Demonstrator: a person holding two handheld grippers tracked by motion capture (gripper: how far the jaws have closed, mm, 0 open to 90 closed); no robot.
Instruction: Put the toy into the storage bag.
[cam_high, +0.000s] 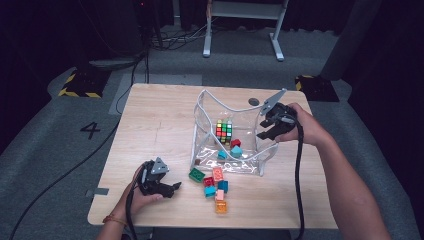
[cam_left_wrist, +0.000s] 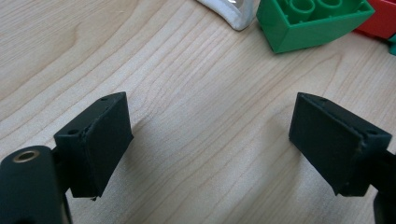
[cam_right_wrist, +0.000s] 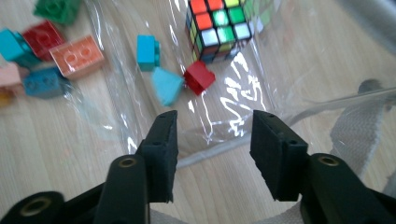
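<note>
Clear bag (cam_high: 227, 130) on table (cam_high: 150, 130), cube (cam_high: 224, 131) inside, bricks (cam_high: 215, 182) in front

Grey carpet floor (cam_high: 50, 150), hazard-striped plates (cam_high: 80, 82), white frame legs (cam_high: 240, 30).

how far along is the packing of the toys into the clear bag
Partly done. Already inside the clear bag: the puzzle cube, a red brick and two teal bricks. In hand: nothing; the right gripper hovers open at the bag's rim, and the left gripper sits open near the green brick. Left: the pile of bricks outside on the table.
</note>
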